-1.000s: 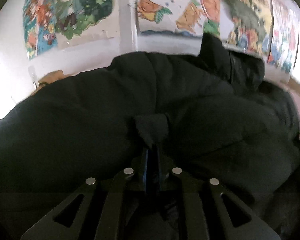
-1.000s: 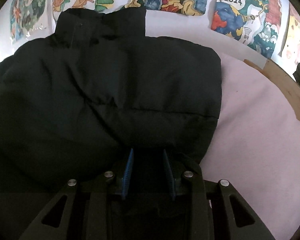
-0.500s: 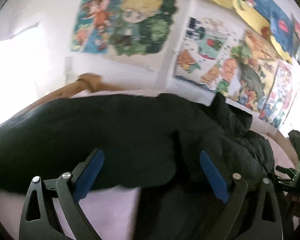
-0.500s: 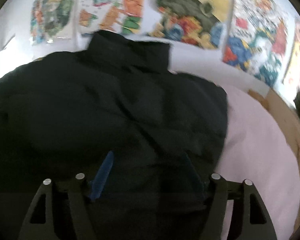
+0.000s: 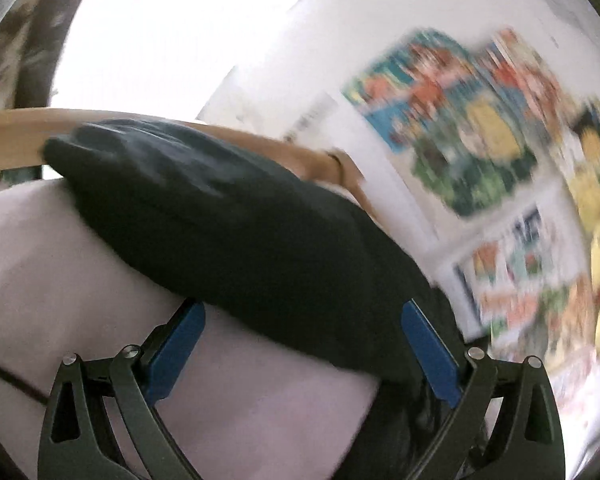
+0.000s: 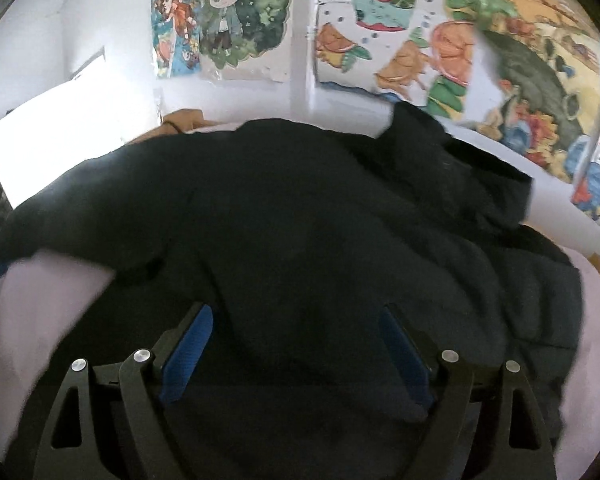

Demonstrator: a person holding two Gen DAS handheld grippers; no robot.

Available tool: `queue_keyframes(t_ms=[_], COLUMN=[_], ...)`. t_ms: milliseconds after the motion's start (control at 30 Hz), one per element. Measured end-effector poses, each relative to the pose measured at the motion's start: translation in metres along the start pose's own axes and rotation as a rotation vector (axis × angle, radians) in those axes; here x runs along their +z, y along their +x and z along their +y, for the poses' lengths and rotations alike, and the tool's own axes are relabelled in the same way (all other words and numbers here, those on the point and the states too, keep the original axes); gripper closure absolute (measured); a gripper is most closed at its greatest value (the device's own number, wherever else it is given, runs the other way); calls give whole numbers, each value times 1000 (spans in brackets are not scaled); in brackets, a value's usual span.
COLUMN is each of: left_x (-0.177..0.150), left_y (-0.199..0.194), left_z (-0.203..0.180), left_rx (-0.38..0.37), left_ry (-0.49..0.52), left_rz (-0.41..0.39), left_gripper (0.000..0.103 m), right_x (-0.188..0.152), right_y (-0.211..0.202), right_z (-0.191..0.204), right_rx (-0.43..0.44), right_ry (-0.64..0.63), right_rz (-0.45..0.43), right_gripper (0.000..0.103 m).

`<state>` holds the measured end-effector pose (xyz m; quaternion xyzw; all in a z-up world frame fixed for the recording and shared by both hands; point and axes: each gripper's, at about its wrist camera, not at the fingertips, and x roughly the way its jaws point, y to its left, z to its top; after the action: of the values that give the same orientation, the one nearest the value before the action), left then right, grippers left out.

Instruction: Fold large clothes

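Now both my left gripper [image 5: 302,344] and right gripper [image 6: 296,346] gape wide, gripping nothing — the black jacket [image 6: 320,232] lies bundled on the pink sheet [image 5: 60,264], awaiting another fold.

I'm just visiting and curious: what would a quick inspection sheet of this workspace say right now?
Surface: pale pink sheet over a bed with a wooden frame.
Job's things: black padded jacket spread on the sheet, rumpled, collar toward the wall.
Clutter: nothing seen.
Grippers: left gripper open, one sleeve lying across its front; right gripper open over the jacket's body, holding nothing.
Cables: thin dark cord on the sheet at the left edge.
Surroundings: white wall with colourful cartoon posters; bright window.
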<state>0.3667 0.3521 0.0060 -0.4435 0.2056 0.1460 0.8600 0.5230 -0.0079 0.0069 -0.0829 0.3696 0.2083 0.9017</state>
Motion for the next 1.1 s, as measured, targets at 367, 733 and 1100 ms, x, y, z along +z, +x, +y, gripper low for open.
queue_keyframes(t_ms=[367,733,1100], left_x=[9,4,9], left_y=[10,2,-15], left_z=[41,45,36], left_rx=[-3,-60,-65], left_ry=[-46,-45,-25], left_rz=[-75,-199,-282], left_gripper=[7,10,84], right_x=[15,-1,5], right_y=[78,113,68], right_z=[49,51,32], right_rx=[-158,-172,-111], right_ry=[-148,-172,-86], right_rz=[-91,-71,-119], right_gripper=[19,18,18])
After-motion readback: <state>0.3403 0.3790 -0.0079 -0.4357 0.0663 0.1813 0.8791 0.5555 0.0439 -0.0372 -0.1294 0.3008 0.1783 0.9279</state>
